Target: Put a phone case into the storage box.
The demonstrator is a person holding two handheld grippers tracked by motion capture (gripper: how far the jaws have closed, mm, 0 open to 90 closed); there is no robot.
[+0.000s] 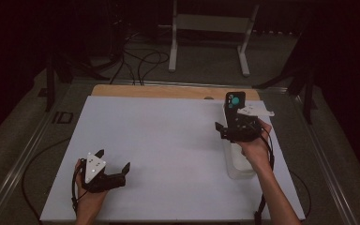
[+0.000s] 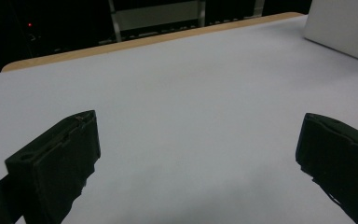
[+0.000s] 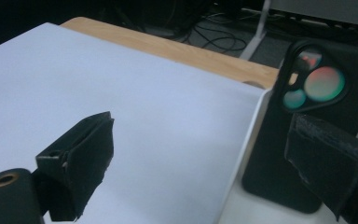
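Note:
A black phone case (image 1: 235, 99) with a teal-tinted camera cutout stands upright at the far end of a white bin (image 1: 240, 165) on the right side of the white board (image 1: 159, 140). My right gripper (image 1: 234, 120) hovers over the bin, open; in the right gripper view the phone case (image 3: 270, 158) rises just behind the right-hand jaw, the left-hand jaw far off over the board, the right gripper (image 3: 203, 121) holding nothing. My left gripper (image 1: 113, 159) rests low at the board's near left, open and empty, as the left gripper (image 2: 200, 121) shows above bare white surface.
The wooden tabletop (image 1: 168, 91) shows as a strip beyond the board. Past it stand a white frame (image 1: 211, 28) and cables (image 1: 143, 63) on the floor. The bin's wall (image 2: 340, 28) appears at the top right of the left gripper view.

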